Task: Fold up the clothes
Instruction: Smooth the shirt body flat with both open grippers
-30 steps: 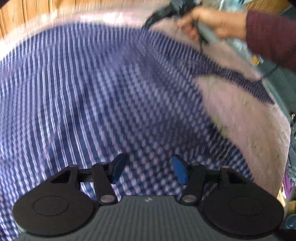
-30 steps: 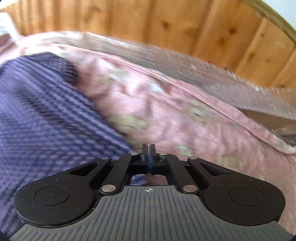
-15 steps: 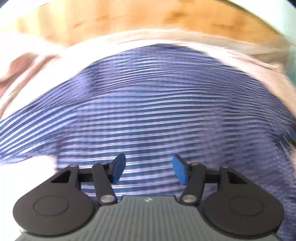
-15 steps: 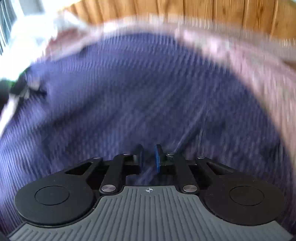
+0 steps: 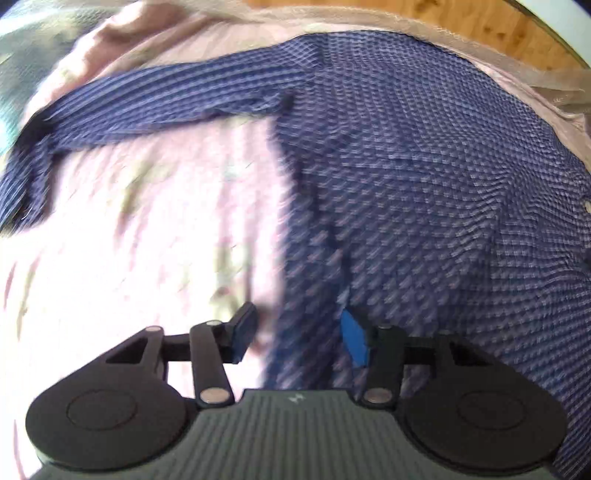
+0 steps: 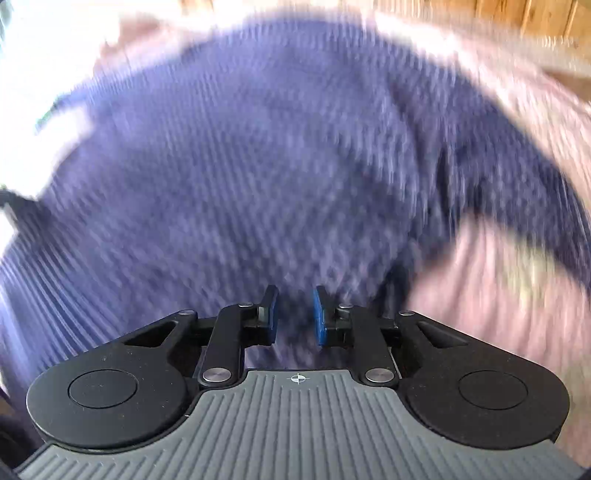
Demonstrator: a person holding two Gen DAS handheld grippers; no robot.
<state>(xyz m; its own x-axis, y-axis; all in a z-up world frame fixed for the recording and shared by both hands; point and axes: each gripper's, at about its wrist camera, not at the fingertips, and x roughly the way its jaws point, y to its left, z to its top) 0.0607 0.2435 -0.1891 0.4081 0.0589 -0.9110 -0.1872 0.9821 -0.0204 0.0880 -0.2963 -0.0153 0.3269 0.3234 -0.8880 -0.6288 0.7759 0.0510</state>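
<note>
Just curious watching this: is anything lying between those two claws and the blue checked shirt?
Nothing visible. The shirt lies bare on the pink bedspread, directly under the open left gripper and right gripper.

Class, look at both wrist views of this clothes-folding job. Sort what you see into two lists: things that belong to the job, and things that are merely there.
Belongs to the job:
- blue checked shirt, spread flat
- its sleeve, stretched out sideways
- left gripper, open
- right gripper, jaws just been opening, nothing between them

Merely there:
- pink bedsheet under the shirt
- wooden wall panelling behind
</note>
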